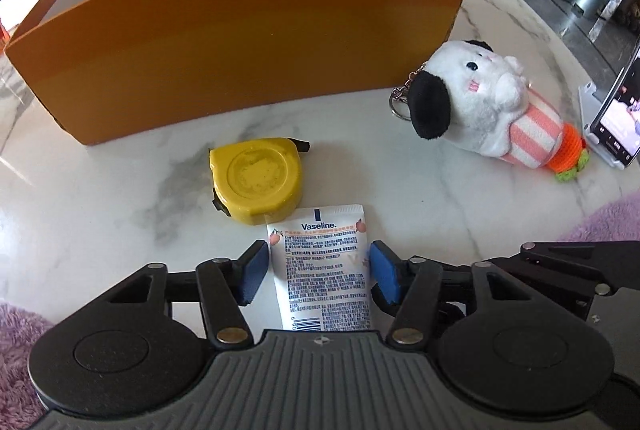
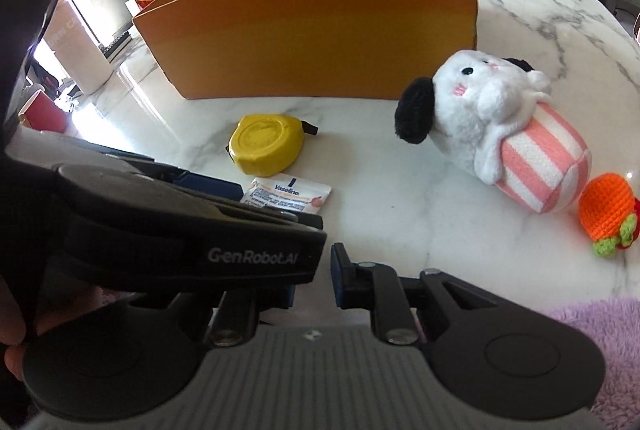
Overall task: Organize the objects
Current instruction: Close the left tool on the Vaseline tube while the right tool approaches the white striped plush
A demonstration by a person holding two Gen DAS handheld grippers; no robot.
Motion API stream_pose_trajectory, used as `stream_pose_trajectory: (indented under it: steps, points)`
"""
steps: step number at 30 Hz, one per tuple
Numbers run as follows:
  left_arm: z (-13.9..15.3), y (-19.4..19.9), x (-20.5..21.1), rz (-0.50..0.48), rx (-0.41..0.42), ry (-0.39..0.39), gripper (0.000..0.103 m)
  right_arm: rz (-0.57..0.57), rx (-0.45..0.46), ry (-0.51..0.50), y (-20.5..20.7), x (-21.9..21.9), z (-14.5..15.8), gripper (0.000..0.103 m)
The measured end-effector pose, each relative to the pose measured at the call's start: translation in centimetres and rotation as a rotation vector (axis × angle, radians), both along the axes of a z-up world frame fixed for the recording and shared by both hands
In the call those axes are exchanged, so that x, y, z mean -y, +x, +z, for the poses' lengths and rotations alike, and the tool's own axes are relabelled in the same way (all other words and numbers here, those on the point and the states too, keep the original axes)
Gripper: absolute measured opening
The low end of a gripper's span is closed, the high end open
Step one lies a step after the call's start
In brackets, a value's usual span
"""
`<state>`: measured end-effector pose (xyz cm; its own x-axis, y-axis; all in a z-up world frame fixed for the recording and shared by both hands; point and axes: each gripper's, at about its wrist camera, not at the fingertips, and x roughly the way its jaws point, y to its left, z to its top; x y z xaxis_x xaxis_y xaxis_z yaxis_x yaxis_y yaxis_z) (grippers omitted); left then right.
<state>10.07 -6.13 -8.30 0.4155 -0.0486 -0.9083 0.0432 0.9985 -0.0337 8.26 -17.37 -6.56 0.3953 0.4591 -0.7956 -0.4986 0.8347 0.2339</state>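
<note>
The Vaseline tube (image 1: 320,262) is lain flat on the marble table (image 1: 440,198), straddled by the left gripper (image 1: 318,272) – jaws part-open, pads beside it, for gripping – while the right gripper (image 2: 312,282) is kept closed, empty

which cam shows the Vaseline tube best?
Left wrist: the Vaseline tube lies centred between the left gripper pads, label readable. Right wrist shows only its crimped end; the rest is hidden behind the left gripper.
</note>
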Motion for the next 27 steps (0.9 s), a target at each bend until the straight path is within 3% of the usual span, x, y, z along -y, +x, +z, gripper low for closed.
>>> stream_pose_trajectory:
  steps: [5, 10, 20, 21, 22, 23, 27]
  points:
    - [0.1, -0.4, -0.4, -0.008, 0.000, -0.013, 0.062, 0.002, -0.006, 0.004, 0.2, 0.3, 0.1, 0.019]
    - [1.1, -1.2, -2.1, 0.014, -0.005, -0.108, 0.061, -0.024, -0.002, -0.023, 0.3, 0.6, 0.3, 0.019]
    - [6.7, -3.0, -3.6, -0.014, 0.185, -0.159, 0.060, -0.070, 0.065, -0.042, 0.7, 1.7, 2.6, 0.021]
    - [6.9, -2.3, -2.7, -0.021, 0.200, -0.173, 0.005, -0.071, 0.066, -0.031, 0.8, 1.7, 2.8, 0.021]
    - [7.2, -2.2, -2.6, -0.033, 0.201, -0.180, 0.011, -0.073, 0.063, -0.020, 0.9, 1.8, 2.9, 0.021]
    - [7.5, -2.2, -2.4, -0.040, 0.213, -0.178, 0.004, -0.073, 0.059, -0.011, 1.0, 1.8, 3.0, 0.021]
    - [7.1, -1.9, -1.3, -0.067, 0.225, -0.120, 0.004, -0.064, 0.059, -0.013, 1.0, 1.2, 2.8, 0.021]
